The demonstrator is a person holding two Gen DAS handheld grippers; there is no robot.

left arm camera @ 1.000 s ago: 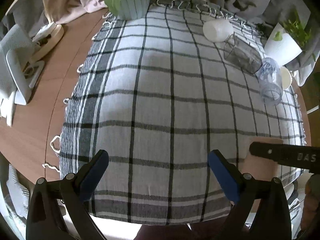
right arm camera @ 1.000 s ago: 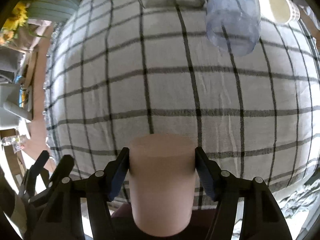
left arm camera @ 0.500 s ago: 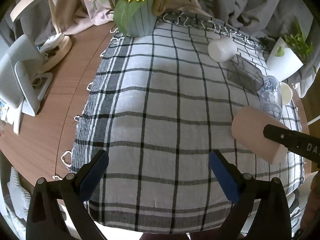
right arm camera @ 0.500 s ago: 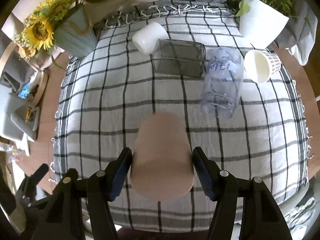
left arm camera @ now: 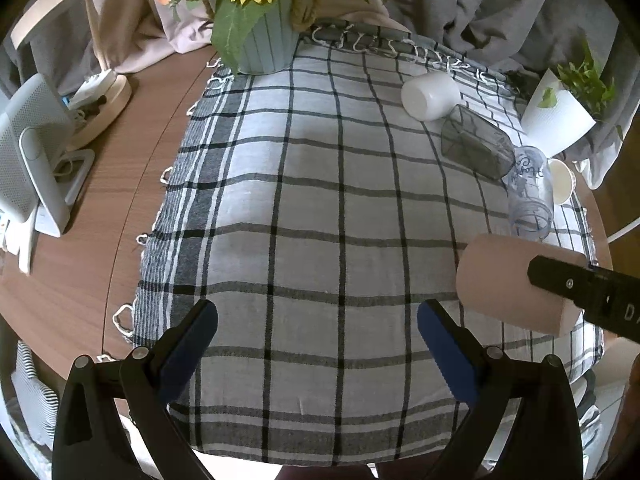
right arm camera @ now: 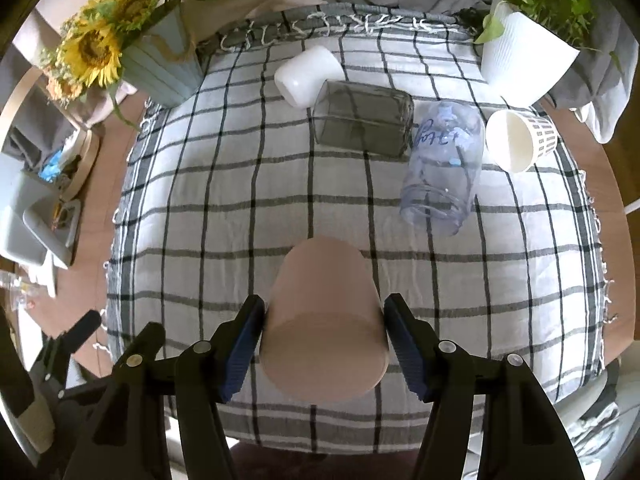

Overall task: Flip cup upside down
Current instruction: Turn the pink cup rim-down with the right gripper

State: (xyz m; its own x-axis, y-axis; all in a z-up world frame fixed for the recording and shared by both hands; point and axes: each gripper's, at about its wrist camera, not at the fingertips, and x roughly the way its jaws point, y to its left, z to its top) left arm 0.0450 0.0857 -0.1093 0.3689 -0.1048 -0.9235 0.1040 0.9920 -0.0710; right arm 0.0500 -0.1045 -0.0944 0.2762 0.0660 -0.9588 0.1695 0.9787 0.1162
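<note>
My right gripper [right arm camera: 324,348] is shut on a pink cup [right arm camera: 324,320] and holds it above the front of the checked cloth [right arm camera: 224,216]. The cup is tilted, with its flat closed end toward the camera and its far end pointing away and down. In the left wrist view the pink cup [left arm camera: 508,280] hangs at the right, lying near horizontal, with the right gripper's black finger [left arm camera: 580,292] across it. My left gripper [left arm camera: 318,336] is open and empty, low over the cloth's front edge.
At the back right of the cloth lie a white cup [right arm camera: 306,74], a dark square glass [right arm camera: 362,122], a clear printed jar [right arm camera: 444,168] and a white paper cup [right arm camera: 520,140]. A sunflower vase [right arm camera: 160,68] stands back left, a white plant pot [right arm camera: 524,64] back right. A fan [left arm camera: 28,152] stands on the wooden table.
The right gripper has lifted the pink cup off the cloth and tipped it forward, from upright to tilted. Both cameras have risen and pulled back. The left gripper stays open.
</note>
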